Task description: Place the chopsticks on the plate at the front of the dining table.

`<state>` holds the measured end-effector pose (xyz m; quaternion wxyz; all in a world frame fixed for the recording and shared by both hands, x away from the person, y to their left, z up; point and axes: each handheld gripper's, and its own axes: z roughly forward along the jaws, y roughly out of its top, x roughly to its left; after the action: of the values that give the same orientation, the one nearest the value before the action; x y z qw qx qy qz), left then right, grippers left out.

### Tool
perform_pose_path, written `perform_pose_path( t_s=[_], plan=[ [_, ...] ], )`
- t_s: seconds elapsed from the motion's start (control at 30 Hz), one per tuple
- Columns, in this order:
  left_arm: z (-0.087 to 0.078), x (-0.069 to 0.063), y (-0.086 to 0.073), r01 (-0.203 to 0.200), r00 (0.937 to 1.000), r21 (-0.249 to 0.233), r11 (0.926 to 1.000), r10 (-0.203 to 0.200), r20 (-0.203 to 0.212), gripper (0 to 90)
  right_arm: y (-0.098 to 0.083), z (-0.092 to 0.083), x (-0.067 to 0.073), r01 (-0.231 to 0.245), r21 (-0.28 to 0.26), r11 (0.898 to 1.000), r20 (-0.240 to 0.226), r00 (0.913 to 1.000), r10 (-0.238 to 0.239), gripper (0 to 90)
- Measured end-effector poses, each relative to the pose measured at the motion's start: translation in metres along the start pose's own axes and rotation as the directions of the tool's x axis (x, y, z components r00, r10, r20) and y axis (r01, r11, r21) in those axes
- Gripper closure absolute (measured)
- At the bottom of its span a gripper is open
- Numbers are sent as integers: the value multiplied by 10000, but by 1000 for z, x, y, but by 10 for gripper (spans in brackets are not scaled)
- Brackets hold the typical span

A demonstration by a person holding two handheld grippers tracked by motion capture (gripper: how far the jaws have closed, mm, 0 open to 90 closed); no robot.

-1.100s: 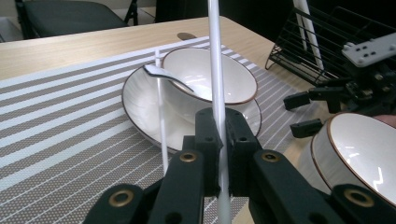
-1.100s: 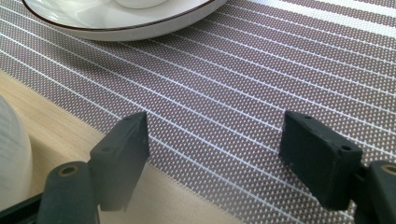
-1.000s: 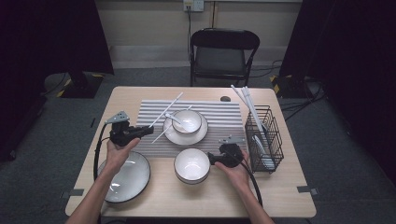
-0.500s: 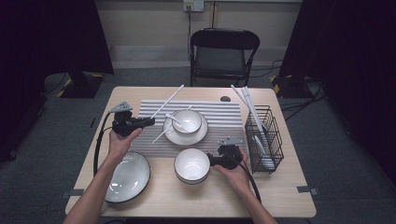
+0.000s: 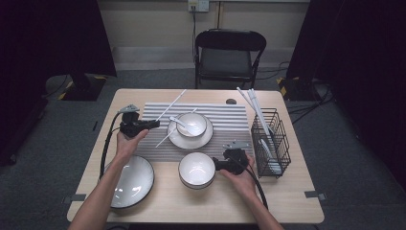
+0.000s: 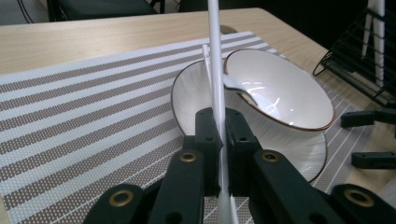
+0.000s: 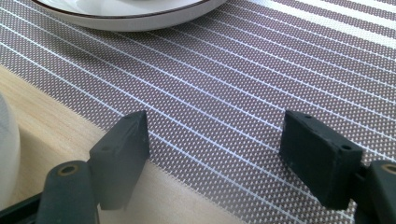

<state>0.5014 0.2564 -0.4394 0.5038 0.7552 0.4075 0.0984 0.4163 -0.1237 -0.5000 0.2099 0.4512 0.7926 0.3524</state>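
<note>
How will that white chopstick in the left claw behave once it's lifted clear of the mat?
The chopstick looks thin, rigid and probably light. Its glossy surface could let it slide. The left claw is shut on it near one end, so the long free length may pivot or swing. Probably not fragile.

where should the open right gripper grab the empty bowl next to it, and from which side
Take the empty bowl by its thin upright rim, on the side facing the right gripper, coming in level from the wire basket side. The wall is too wide to span; one jaw inside and one outside the rim looks more workable. The left gripper is shut on a white chopstick, so it is busy.
</note>
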Motion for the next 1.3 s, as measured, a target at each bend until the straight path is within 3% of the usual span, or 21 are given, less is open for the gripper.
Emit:
perform_pose_path(
  t_s=[0.27,0.43,0.73,0.83,1.3],
  plan=[
    [9,0,1,-194,9997,546,9983,200,-109,860,0,0,0,-5,2,10000,0,10000,5,232],
    [11,0,13,-205,9997,409,9990,211,-133,860,0,0,0,-5,2,10000,3,10000,5,232],
    [23,2,0,-317,9987,1195,9923,362,-359,859,0,0,0,-21,3,10000,-7,10000,21,232],
    [25,1,-1,-449,9982,1325,9902,498,-343,859,0,0,0,-20,2,10000,4,10000,20,232],
    [36,1,-6,-373,9986,1765,9836,434,-309,858,0,0,0,-34,0,10000,14,10000,34,232]
  ],
)
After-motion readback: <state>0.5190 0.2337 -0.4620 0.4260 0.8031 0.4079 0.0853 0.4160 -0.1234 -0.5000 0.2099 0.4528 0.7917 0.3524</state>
